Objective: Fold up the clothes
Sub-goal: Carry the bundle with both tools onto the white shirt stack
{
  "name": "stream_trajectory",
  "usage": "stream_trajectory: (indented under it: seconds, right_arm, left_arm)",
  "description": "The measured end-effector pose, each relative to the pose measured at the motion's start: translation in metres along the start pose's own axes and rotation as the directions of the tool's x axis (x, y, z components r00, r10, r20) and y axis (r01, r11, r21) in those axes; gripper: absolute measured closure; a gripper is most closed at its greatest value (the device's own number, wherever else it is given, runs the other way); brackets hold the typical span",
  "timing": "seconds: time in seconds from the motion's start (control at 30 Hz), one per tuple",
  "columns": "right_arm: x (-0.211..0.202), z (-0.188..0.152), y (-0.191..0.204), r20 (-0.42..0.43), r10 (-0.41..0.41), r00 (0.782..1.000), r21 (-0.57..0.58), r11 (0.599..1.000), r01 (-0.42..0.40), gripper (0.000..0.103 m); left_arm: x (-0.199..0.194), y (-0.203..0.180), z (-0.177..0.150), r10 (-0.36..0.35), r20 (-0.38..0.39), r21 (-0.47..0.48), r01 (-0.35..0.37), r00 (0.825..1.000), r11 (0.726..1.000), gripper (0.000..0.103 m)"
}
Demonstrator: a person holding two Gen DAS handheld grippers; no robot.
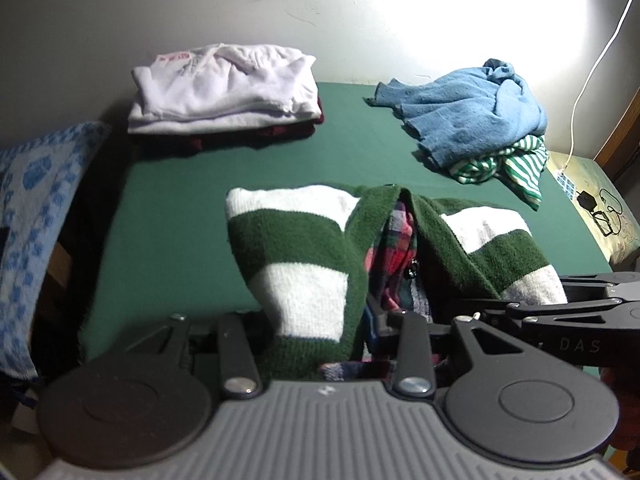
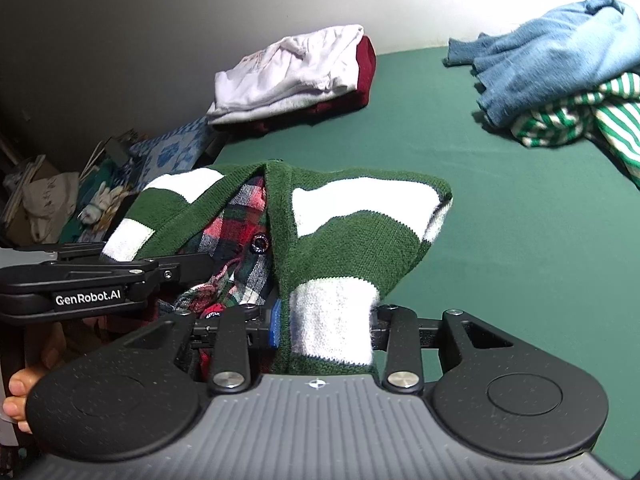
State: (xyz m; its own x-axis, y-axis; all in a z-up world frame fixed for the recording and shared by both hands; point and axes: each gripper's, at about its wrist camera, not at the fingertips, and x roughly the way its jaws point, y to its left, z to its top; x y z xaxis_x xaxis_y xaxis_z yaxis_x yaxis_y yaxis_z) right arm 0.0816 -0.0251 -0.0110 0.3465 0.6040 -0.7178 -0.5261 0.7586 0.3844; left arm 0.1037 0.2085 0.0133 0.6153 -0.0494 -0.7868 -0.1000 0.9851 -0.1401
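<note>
A green-and-white striped sweater (image 1: 296, 240) (image 2: 352, 236) hangs lifted above the green bed surface (image 1: 240, 152), with a red plaid shirt (image 1: 394, 236) (image 2: 236, 232) showing in its open front. My left gripper (image 1: 316, 340) is shut on a bunched striped panel at the sweater's left side. My right gripper (image 2: 328, 336) is shut on the panel at the other side. Each gripper's fingers (image 1: 560, 308) (image 2: 100, 276) show from the side in the other view. The fingertips are hidden in the fabric.
A folded stack, white on maroon (image 1: 224, 84) (image 2: 288, 76), lies at the back left. A crumpled blue garment (image 1: 468, 108) on a green-striped one (image 1: 508, 164) lies back right. A blue patterned pillow (image 1: 32, 208) borders the left edge. A white cable (image 1: 600, 60) and charger (image 1: 588, 200) are far right.
</note>
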Motion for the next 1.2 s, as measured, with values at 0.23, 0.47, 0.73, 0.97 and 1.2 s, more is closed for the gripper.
stream_trajectory:
  seconds: [0.23, 0.47, 0.73, 0.97, 1.2]
  right_arm:
    - [0.026, 0.029, 0.023, 0.018, -0.036, 0.999, -0.018, 0.999, 0.036, 0.067]
    - [0.055, 0.064, 0.029, 0.01, -0.026, 1.0, -0.055, 0.998, 0.027, 0.067]
    - [0.083, 0.108, 0.028, -0.044, 0.006, 0.999, -0.092, 0.996, -0.01, 0.067]
    - [0.101, 0.136, 0.032, -0.087, 0.023, 0.996, -0.103, 0.994, -0.032, 0.067]
    - [0.109, 0.164, 0.041, -0.14, 0.03, 0.99, -0.092, 0.995, -0.043, 0.067]
  left_arm:
    - [0.015, 0.037, 0.028, -0.005, 0.001, 0.007, 0.005, 1.0, 1.0, 0.066]
    - [0.038, 0.056, 0.059, 0.037, 0.003, 0.016, -0.037, 0.999, 0.999, 0.065]
    - [0.06, 0.069, 0.09, 0.102, 0.006, 0.018, -0.102, 0.995, 0.995, 0.064]
    - [0.076, 0.084, 0.112, 0.139, -0.036, 0.011, -0.138, 0.99, 0.99, 0.064]
    - [0.077, 0.088, 0.136, 0.172, -0.071, 0.099, -0.165, 0.982, 0.981, 0.064]
